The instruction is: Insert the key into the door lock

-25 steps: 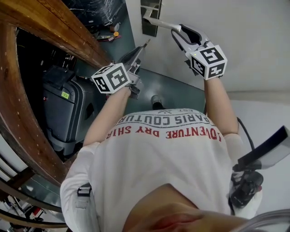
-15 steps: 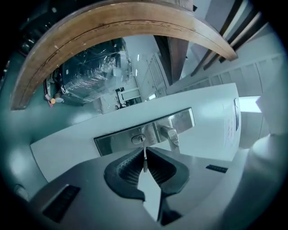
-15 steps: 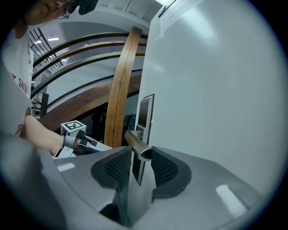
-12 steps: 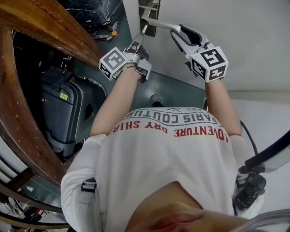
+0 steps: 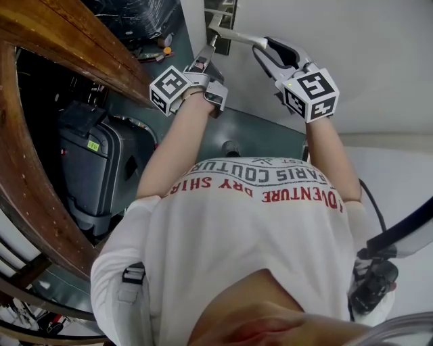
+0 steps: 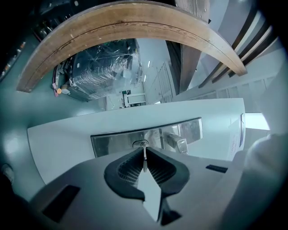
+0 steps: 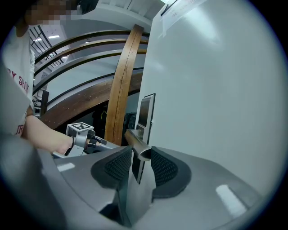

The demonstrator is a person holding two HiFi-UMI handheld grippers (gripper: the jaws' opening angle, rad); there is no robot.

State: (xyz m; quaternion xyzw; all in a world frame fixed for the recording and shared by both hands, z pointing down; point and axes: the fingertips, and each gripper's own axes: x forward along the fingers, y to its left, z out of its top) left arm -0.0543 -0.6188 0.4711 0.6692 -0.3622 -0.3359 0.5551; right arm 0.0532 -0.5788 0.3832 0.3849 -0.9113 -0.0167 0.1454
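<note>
A silver key [image 6: 144, 161] stands upright between the pads of my left gripper [image 6: 145, 153], which is shut on it. Its tip touches the round keyhole [image 6: 141, 144] in the steel lock plate [image 6: 112, 142] of the white door [image 5: 365, 61]. How deep the key sits I cannot tell. In the head view the left gripper [image 5: 208, 53] points at the plate [image 5: 226, 17]. My right gripper [image 5: 265, 48] is shut on the end of the metal door handle [image 5: 237, 36], which shows between its ribbed pads [image 7: 163, 167] in the right gripper view.
A curved wooden railing [image 5: 40, 135] runs along the left. A dark suitcase [image 5: 95, 169] stands beside it on the grey floor. A plastic-wrapped load [image 6: 101, 74] stands farther back. The person's white shirt [image 5: 250, 230] fills the lower head view.
My left gripper has moved up to the lock plate and rolled, bringing the key to the keyhole. The right gripper has stayed on the handle.
</note>
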